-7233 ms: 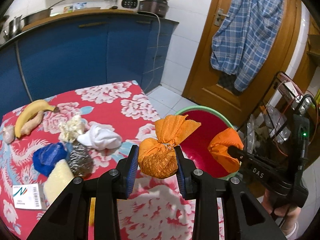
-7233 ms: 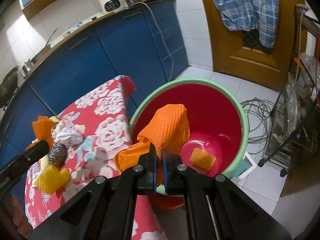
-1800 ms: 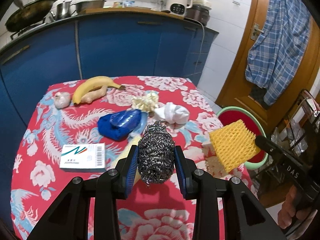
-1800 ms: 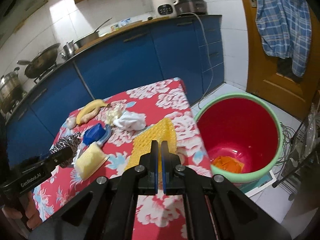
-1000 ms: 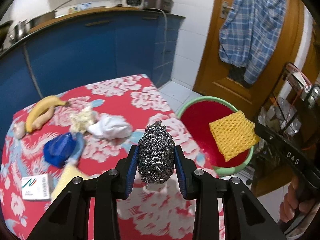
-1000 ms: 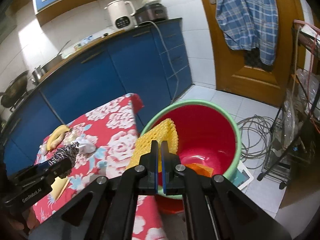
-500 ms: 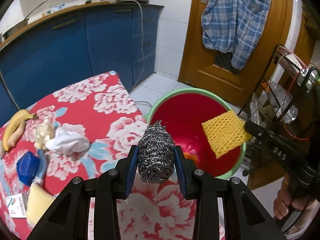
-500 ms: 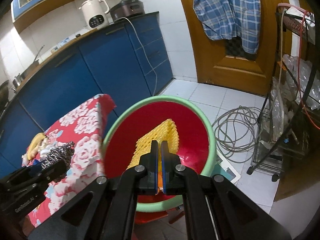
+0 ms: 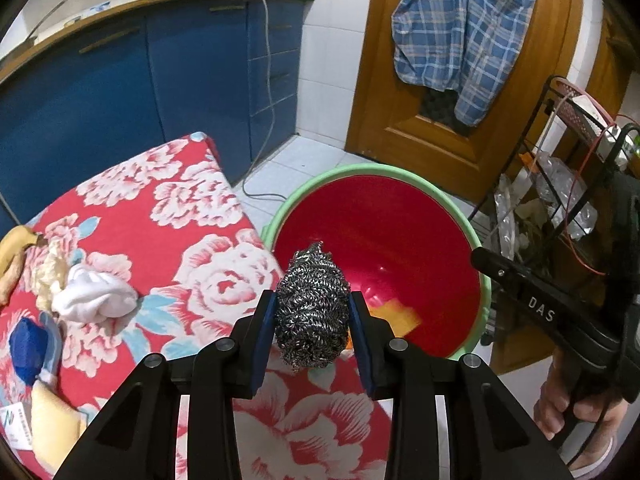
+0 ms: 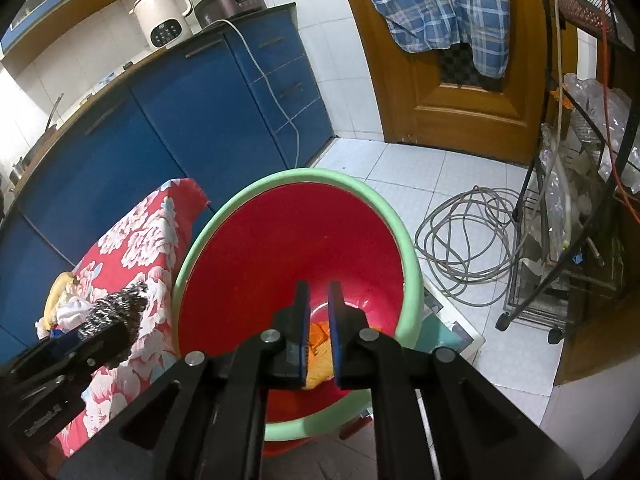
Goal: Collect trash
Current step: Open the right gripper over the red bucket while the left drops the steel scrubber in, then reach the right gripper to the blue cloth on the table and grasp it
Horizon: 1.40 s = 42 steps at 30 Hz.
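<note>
Clenching the steel wool scourer (image 9: 312, 308), left tool (image 9: 312, 330) sits over table edge, near rim of red bucket (image 9: 482, 292). Right tool (image 10: 319, 332) opening, empty, over bucket. Advise carrying scourer past rim before release.

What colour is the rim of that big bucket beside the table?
Light green, around a red inside. The plastic bucket's rim shows best in the right wrist view.

Rough metal scourer (image 9: 311, 308), glossy plastic bucket (image 9: 384, 232), floral cloth (image 9: 168, 216)
</note>
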Each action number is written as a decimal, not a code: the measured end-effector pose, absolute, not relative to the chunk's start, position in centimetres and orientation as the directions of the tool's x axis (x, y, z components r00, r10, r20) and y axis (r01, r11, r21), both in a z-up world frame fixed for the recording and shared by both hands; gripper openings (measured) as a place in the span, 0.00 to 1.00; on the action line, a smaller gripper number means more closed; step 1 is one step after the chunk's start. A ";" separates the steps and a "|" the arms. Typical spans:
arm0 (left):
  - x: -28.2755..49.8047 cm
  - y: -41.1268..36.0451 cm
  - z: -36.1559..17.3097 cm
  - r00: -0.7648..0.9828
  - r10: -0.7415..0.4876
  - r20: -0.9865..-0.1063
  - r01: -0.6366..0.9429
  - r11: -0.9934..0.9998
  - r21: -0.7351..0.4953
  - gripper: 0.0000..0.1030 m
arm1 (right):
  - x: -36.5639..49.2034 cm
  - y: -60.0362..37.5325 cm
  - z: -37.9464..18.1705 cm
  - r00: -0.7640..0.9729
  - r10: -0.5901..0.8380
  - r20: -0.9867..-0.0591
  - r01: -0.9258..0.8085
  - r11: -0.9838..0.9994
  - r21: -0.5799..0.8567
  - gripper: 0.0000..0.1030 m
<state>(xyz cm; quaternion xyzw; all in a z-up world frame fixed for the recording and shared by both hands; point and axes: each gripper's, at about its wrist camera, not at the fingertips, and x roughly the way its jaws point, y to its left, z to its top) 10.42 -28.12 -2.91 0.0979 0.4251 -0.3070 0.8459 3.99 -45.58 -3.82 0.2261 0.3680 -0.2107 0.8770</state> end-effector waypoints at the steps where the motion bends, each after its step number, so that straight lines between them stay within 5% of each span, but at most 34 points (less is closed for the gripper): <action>1: 10.4 -28.3 -3.0 0.448 -0.439 -0.779 0.607 0.789 -0.095 0.36 | 3.9 -45.6 -3.7 0.642 -0.205 -0.739 0.537 0.808 0.242 0.13; 19: 10.5 -29.3 -2.9 0.434 -0.477 -0.764 0.616 0.776 -0.135 0.52 | 2.8 -45.2 -1.9 0.663 -0.214 -0.717 0.524 0.817 0.241 0.16; 42: 11.1 -10.9 0.5 0.621 -0.283 -0.731 0.274 0.952 -0.135 0.52 | 10.2 -31.1 1.6 0.729 0.061 -0.682 0.143 0.961 0.239 0.25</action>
